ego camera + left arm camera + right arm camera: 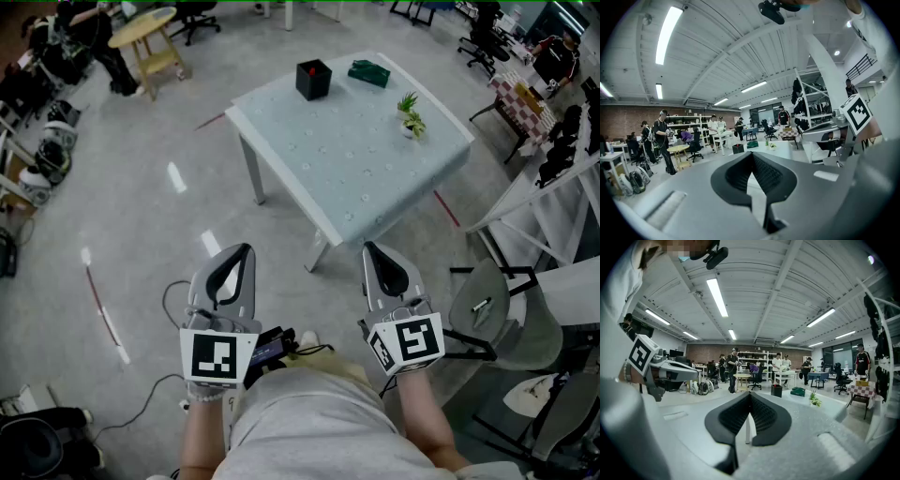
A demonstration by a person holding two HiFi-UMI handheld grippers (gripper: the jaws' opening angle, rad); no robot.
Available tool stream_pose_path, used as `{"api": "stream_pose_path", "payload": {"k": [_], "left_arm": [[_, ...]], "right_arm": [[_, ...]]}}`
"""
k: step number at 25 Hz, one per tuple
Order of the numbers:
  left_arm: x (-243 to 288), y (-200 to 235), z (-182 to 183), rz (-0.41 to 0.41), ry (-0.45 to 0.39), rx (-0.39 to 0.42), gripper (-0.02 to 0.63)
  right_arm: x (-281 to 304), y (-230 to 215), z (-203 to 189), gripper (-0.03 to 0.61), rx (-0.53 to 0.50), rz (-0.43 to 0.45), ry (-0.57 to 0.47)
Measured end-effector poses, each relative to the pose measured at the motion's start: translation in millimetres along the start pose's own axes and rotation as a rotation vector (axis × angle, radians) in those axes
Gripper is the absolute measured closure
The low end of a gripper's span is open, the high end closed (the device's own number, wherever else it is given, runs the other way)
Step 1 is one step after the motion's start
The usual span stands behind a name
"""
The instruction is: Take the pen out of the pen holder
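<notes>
The black square pen holder (313, 79) stands near the far corner of a table with a pale cloth (356, 169). It also shows small and far off in the left gripper view (738, 148) and the right gripper view (776, 390). No pen can be made out in it from here. My left gripper (246, 249) and right gripper (368, 247) are held side by side over the floor, well short of the table and pointing toward it. Both are shut with nothing between the jaws, as each gripper's own view shows (751, 153) (749, 393).
On the table lie a dark green object (368, 72) and a small potted plant (411, 114). A grey chair (487, 305) and white shelving (553, 197) stand at my right. A yellow round table (141, 26), office chairs, bags and several people fill the room behind. Cables lie on the floor (141, 403).
</notes>
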State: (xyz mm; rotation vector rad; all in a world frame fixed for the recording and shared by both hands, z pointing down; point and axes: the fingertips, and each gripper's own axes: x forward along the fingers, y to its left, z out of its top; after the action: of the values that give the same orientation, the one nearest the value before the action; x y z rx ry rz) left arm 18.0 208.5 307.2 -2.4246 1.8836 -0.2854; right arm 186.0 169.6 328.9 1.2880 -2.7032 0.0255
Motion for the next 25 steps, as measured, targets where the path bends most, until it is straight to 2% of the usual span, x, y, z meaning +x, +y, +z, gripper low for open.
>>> {"api": "stream_pose_path", "payload": {"k": [10, 19, 20, 25], "left_arm": [[2.0, 1.2, -1.5, -0.011, 0.0, -0.006, 0.601], [1.4, -3.7, -4.3, -0.035, 0.004, -0.016, 0.607], [1.5, -3.7, -5.5, -0.035, 0.01, -0.022, 0.591], [1.3, -4.9, -6.3, -0.035, 0.019, -0.032, 0.525]], "right_arm": [[0.5, 1.1, 1.6, 0.578, -0.01, -0.011, 0.0], [-2.1, 3.9, 1.4, 0.577, 0.048, 0.001, -0.017], [-2.1, 4.6, 2.3, 0.577, 0.05, 0.002, -0.019], [-1.8, 6.7, 4.3, 0.493, 0.064, 0.022, -0.024]]}}
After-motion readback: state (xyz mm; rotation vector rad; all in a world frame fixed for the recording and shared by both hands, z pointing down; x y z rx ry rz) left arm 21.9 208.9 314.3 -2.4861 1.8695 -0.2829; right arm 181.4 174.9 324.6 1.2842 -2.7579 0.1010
